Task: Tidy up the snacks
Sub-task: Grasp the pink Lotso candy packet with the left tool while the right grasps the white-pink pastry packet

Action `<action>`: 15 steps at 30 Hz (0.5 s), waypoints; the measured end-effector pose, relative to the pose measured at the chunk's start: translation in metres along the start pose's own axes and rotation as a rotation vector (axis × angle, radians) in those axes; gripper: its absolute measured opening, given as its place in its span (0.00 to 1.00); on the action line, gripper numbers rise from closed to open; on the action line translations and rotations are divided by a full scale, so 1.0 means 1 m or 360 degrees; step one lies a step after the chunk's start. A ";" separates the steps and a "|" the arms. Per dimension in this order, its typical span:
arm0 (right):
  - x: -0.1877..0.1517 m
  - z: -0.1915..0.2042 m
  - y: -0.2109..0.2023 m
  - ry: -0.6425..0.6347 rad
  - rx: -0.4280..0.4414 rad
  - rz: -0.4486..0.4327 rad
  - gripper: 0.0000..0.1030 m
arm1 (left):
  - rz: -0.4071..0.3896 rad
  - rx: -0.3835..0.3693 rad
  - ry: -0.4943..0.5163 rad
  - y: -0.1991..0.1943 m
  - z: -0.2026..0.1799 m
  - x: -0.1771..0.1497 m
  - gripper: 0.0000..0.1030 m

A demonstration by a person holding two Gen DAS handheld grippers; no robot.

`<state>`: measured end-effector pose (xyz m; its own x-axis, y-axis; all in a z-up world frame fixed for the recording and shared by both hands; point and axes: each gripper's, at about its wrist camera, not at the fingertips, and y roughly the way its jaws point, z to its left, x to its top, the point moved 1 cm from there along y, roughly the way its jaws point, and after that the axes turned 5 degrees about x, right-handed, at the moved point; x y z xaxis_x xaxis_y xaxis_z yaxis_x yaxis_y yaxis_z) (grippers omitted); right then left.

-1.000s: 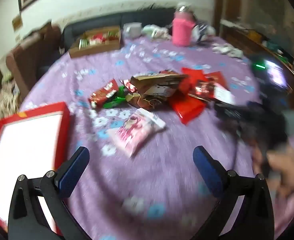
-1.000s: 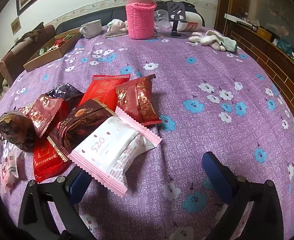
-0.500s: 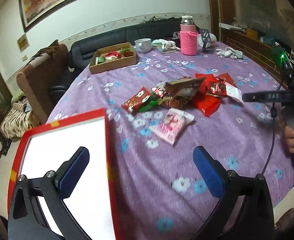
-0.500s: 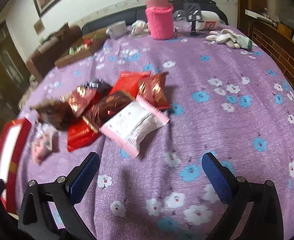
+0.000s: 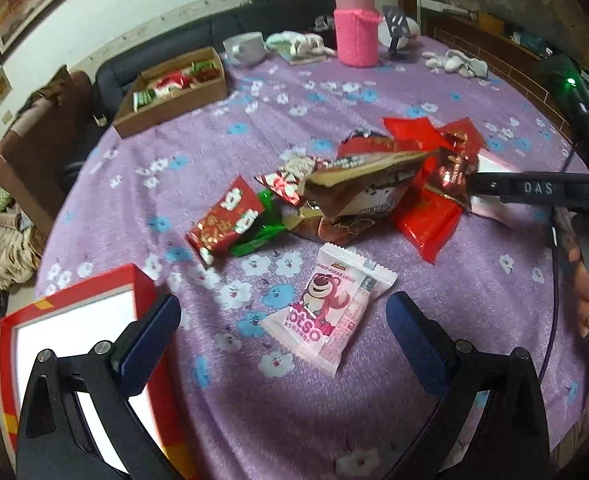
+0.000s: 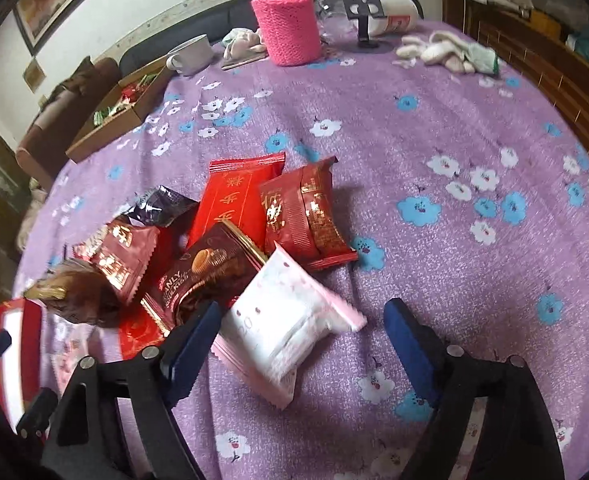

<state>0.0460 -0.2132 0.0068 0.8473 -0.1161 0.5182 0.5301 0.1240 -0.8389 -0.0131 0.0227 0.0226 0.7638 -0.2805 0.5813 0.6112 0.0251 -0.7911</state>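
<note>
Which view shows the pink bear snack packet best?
The left wrist view: the pink bear packet lies whole and face up, lettering sharp. The right wrist view catches only a blurred pink sliver at the left edge.

Purple floral tablecloth (image 5: 334, 92), pink bear-print packet (image 5: 330, 312)

Left gripper (image 5: 282, 330), jaws just closing slightly, is hovering apart above a pink bear packet (image 5: 328, 314) near the red box (image 5: 142, 280).

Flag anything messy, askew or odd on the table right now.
Snack packets lie heaped and overlapping mid-table instead of sorted. One pink bear packet lies apart, nearer the red box. Socks sit at the far edge. Nothing spilled or visibly torn.
</note>
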 end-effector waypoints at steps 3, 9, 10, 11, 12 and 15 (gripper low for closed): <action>-0.005 0.002 -0.001 -0.0067 -0.0122 -0.0049 0.58 | 0.0071 -0.0031 0.0009 0.008 -0.003 0.003 0.80; -0.015 0.001 -0.006 -0.0158 -0.0139 -0.0055 0.49 | 0.0072 -0.0177 -0.0052 0.016 -0.017 0.001 0.53; -0.018 0.001 -0.007 -0.0171 -0.0130 -0.0051 0.49 | 0.0089 -0.0202 -0.0073 0.019 -0.016 0.000 0.50; -0.020 0.001 -0.009 -0.0185 -0.0126 -0.0046 0.49 | 0.0104 -0.0226 -0.0094 0.022 -0.015 0.000 0.47; -0.022 0.001 -0.010 -0.0205 -0.0114 -0.0032 0.49 | 0.0086 -0.0233 -0.0112 0.023 -0.014 0.000 0.45; -0.028 -0.001 -0.014 -0.0217 -0.0082 -0.0019 0.51 | 0.0080 -0.0233 -0.0121 0.024 -0.015 0.000 0.39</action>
<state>0.0150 -0.2127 0.0039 0.8395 0.0182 0.5430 0.5406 0.0721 -0.8382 -0.0016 0.0091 0.0014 0.8095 -0.2089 0.5487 0.5394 -0.1046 -0.8355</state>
